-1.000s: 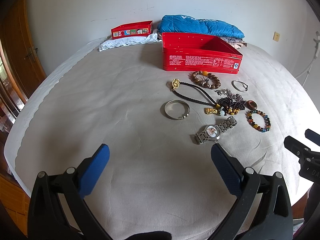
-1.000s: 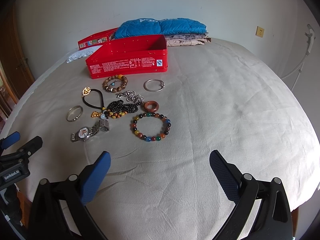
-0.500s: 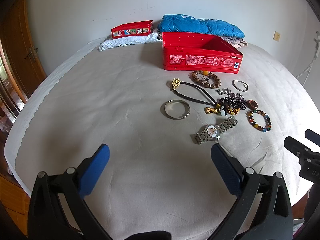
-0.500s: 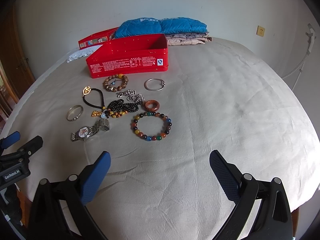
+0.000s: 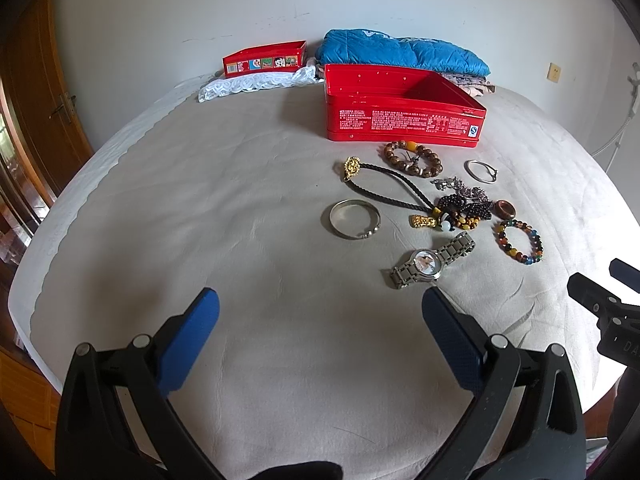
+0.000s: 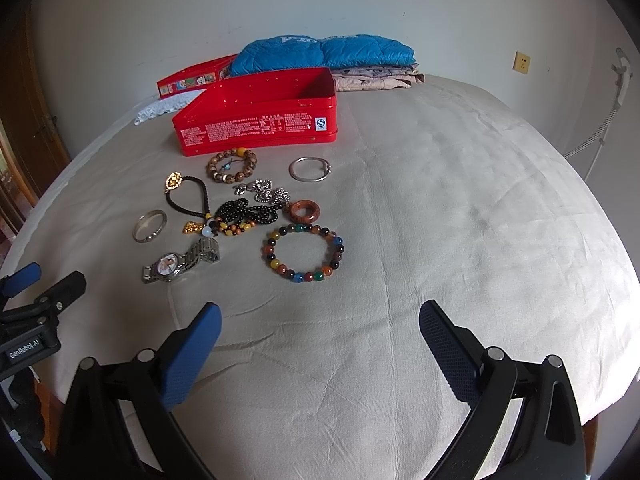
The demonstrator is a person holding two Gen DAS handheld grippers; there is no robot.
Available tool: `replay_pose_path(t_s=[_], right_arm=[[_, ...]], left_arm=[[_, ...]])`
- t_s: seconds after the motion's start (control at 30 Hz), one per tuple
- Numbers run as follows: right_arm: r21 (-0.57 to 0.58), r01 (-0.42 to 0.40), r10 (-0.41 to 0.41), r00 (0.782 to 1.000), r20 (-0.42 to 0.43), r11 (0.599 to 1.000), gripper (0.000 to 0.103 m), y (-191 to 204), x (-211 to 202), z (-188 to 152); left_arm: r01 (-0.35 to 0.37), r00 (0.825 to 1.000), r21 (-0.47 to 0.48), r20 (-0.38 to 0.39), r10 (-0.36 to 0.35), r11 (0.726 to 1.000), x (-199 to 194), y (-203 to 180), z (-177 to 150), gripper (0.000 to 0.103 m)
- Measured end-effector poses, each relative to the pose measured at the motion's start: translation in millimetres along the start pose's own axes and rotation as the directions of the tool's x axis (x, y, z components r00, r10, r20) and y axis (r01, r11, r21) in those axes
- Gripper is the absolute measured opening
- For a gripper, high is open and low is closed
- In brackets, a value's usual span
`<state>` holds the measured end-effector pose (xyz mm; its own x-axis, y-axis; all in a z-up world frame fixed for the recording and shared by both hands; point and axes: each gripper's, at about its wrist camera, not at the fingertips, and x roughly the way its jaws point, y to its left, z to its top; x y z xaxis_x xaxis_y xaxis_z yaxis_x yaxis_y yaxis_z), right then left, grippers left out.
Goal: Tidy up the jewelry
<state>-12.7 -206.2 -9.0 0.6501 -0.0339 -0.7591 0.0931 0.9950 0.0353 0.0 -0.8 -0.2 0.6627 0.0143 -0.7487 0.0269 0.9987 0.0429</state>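
With both the left gripper (image 5: 320, 320) and right gripper (image 6: 320, 326) spread wide and empty over the bed (image 6: 460, 220), nothing is picked yet: jewelry lies loose before the empty red tin (image 6: 256, 128), so the watch (image 5: 430, 262) looks like the nearest first grab.

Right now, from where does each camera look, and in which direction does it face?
Left wrist: sits on the left tongs, low over the bed, facing the red tin and wall; own open fingers show, right tongs at the edge.
Right wrist: sits on the right tongs, facing the same way; left tongs at the edge.
Shared: tin, watch, bead bracelet, blue quilt.
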Motion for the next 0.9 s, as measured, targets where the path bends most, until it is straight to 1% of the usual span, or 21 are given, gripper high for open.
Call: replay_pose_path(t_s=[0.27,0.3,0.4,0.6,0.73,0.8,0.87,0.9], right_arm=[[0.001,-0.001,0.001,1.0,0.0,1.0,0.099,0,0,1],[0.0,-0.001,0.001,1.0,0.0,1.0,0.099,0,0,1],[0.0,-0.003,0.003,1.0,-0.001,1.0,0.099,-1,0,1],[-0.002,-0.018,0.018,1.0,-0.007,1.0,0.099,2,-1,2],[0.003,-0.031,0.031,0.999,-0.011,1.0,0.099,-2,5,8],[0.008,-0.043,0.043,0.999,-0.013,0.999,0.099,-5,6,11],[0.013,-0.049,0.049,0.999,-0.015,0.999,0.099,-8,8,15],[0.016,-0.054,0.054,0.998,-0.017,0.998,0.099,-9,9,17]], left_arm=[[0.002,1.0,0.001,0.003,-0.002,1.0,0,0,0,0.1],[0.002,1.0,0.002,0.002,-0.002,1.0,2,10,-3,0.1],[0.009,1.0,0.003,0.002,-0.009,1.0,7,16,-5,0.1],[0.015,1.0,0.002,0.004,-0.015,1.0,4,8,2,0.1],[0.041,0.999,-0.037,0.006,-0.041,0.998,6,16,9,0.1],[0.075,0.997,-0.077,-0.019,-0.076,0.994,12,25,13,0.1],[0.095,0.994,-0.107,-0.039,-0.099,0.99,20,31,16,0.1],[0.093,0.994,-0.113,-0.054,-0.1,0.989,25,33,19,0.099]])
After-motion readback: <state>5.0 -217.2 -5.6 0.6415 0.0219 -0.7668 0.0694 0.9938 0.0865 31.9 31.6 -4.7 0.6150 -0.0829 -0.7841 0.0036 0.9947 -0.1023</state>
